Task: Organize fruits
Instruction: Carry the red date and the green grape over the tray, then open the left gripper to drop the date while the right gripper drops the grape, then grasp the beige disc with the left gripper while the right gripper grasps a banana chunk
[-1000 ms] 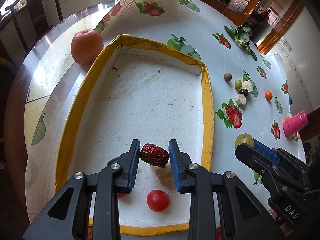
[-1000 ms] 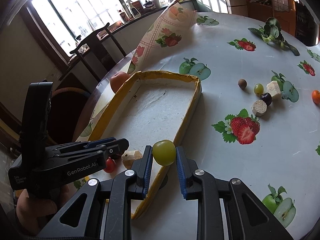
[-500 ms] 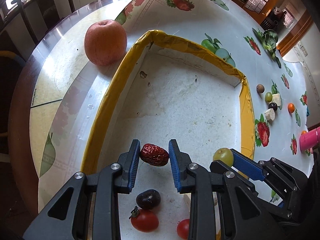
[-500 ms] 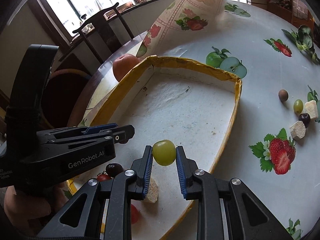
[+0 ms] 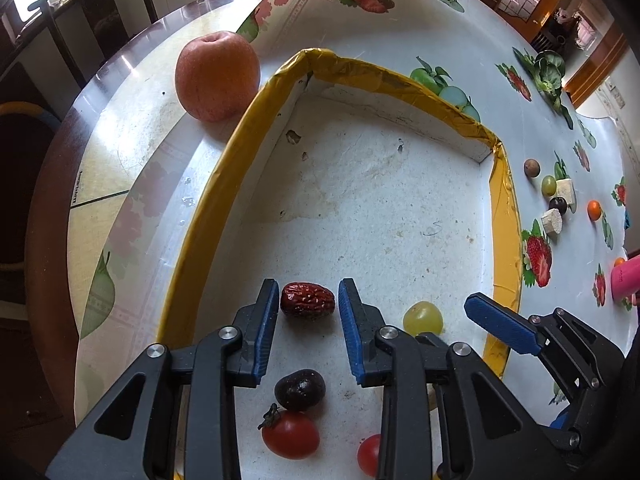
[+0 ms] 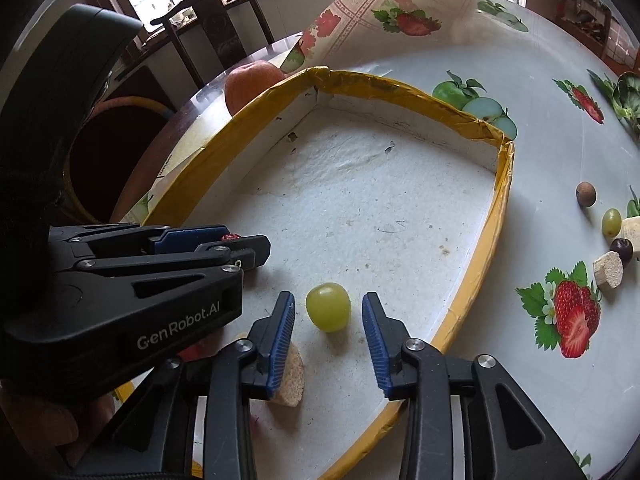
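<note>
A white tray with a yellow taped rim [image 5: 216,196] [image 6: 486,240] lies on the table. My left gripper [image 5: 309,307] is open inside it, its blue pads on either side of a red date [image 5: 307,301] resting on the tray floor. My right gripper [image 6: 328,312] is open too, with a green grape [image 6: 329,306] [image 5: 423,317] lying loose between its pads. A dark grape [image 5: 300,389], two cherry tomatoes [image 5: 291,435] and a beige chunk [image 6: 290,376] also lie in the tray.
A large apple [image 5: 217,75] stands outside the tray's far left corner. On the fruit-print cloth to the right lie a brown ball [image 6: 586,194], a green grape [image 6: 611,221], a dark grape [image 6: 621,249], beige chunks [image 6: 608,269], a small orange fruit [image 5: 594,209] and a pink cup [image 5: 626,278].
Both grippers have moved in over the tray, lowered and opened. The date and the green grape, held before, now lie on the tray floor between the pads.
</note>
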